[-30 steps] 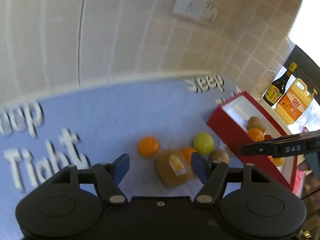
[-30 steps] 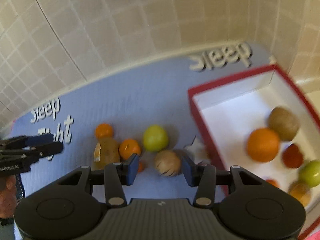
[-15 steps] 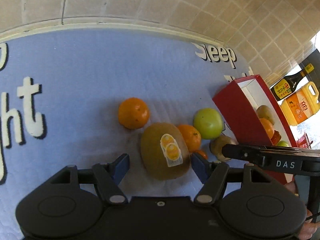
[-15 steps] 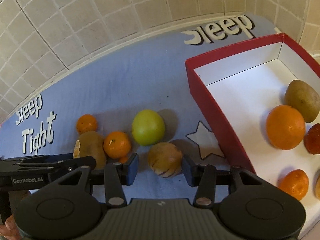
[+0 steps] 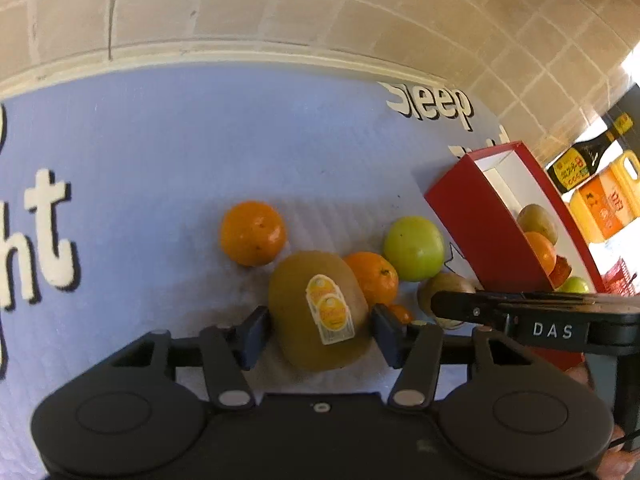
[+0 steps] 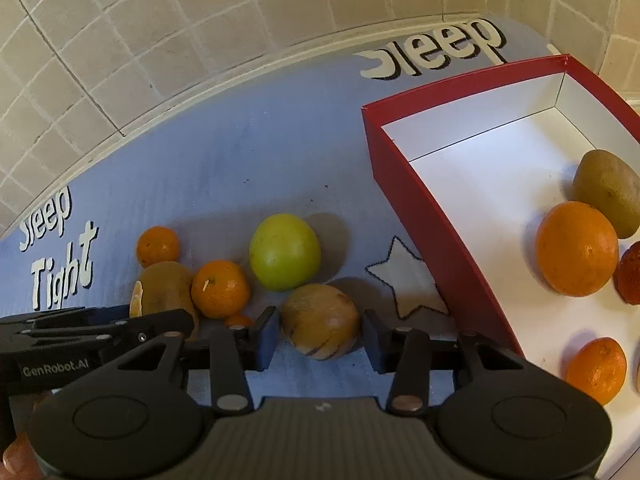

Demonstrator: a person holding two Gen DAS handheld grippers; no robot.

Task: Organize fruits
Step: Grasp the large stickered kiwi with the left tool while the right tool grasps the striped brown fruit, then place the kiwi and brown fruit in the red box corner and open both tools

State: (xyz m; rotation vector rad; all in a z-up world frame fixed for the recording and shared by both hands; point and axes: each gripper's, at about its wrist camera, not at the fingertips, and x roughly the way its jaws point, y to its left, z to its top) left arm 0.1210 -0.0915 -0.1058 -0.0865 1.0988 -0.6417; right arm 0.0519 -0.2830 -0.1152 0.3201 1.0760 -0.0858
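Observation:
A brown kiwi with a yellow sticker lies on the blue mat between the fingers of my left gripper. Its jaws are closing, with only slim gaps left at the pads. A round brown striped fruit sits between the fingers of my right gripper, whose jaws are closing too and stand just off it. Two tangerines, a green apple and a tiny orange fruit lie close around. The red box stands to the right.
Inside the box lie an orange, a kiwi, a red fruit and a tangerine. A tiled wall runs behind the mat. A soy sauce bottle and an oil jug stand beyond the box.
Both grippers have come down closer to the fruit. The left jaws have narrowed around the kiwi; the right jaws have narrowed a little around the brown fruit.

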